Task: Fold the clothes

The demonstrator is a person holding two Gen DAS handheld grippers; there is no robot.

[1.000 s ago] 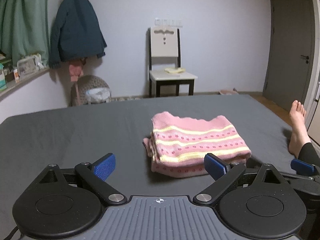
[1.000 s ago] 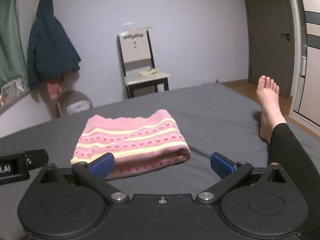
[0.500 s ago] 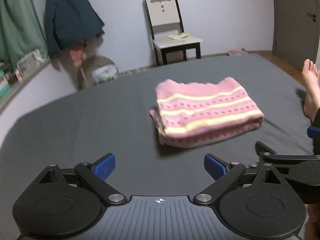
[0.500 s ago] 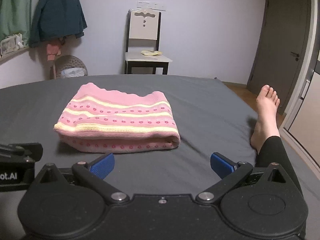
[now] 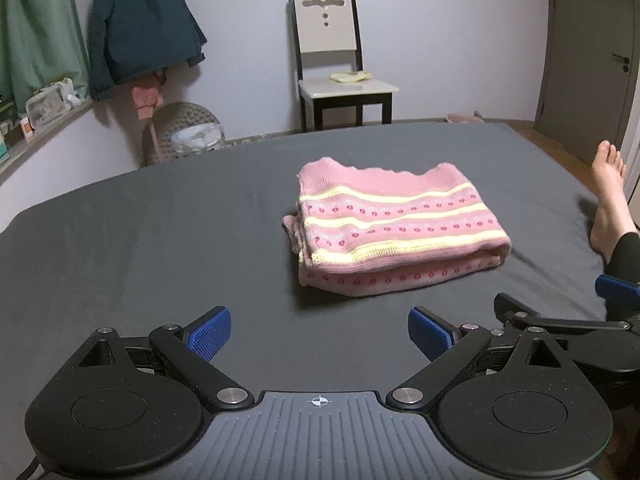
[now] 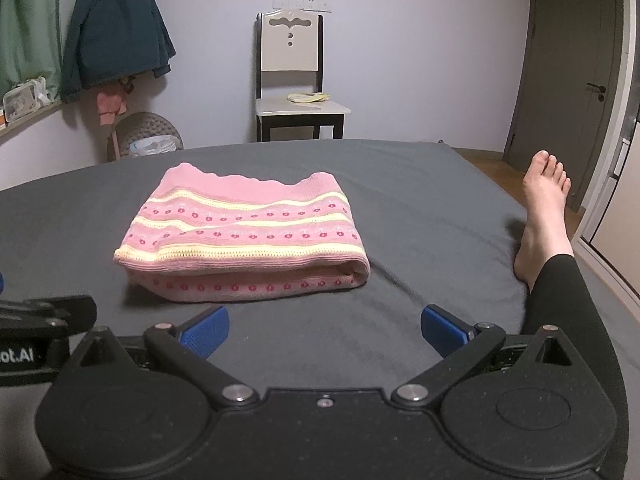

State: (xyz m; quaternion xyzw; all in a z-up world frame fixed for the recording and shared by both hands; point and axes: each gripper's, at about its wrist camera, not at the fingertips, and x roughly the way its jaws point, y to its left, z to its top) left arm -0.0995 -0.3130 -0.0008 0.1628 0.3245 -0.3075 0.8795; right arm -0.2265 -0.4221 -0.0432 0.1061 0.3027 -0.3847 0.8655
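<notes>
A pink knitted sweater [image 5: 398,228] with yellow stripes lies folded into a compact rectangle on the dark grey bed [image 5: 160,240]; it also shows in the right wrist view [image 6: 244,236]. My left gripper [image 5: 319,334] is open and empty, held back from the sweater's near edge. My right gripper [image 6: 324,332] is open and empty, also short of the sweater. The right gripper's body shows at the right edge of the left wrist view [image 5: 580,320].
A person's bare foot and black-clad leg [image 6: 544,220] rest on the bed's right side. A chair [image 5: 336,68] stands against the far wall. A dark jacket [image 5: 140,20] hangs at the left above a round basket [image 5: 184,132]. A door [image 6: 576,60] is at the right.
Both grippers have drawn back from the folded sweater and lifted a little, staying open. The sweater has not moved on the bed.
</notes>
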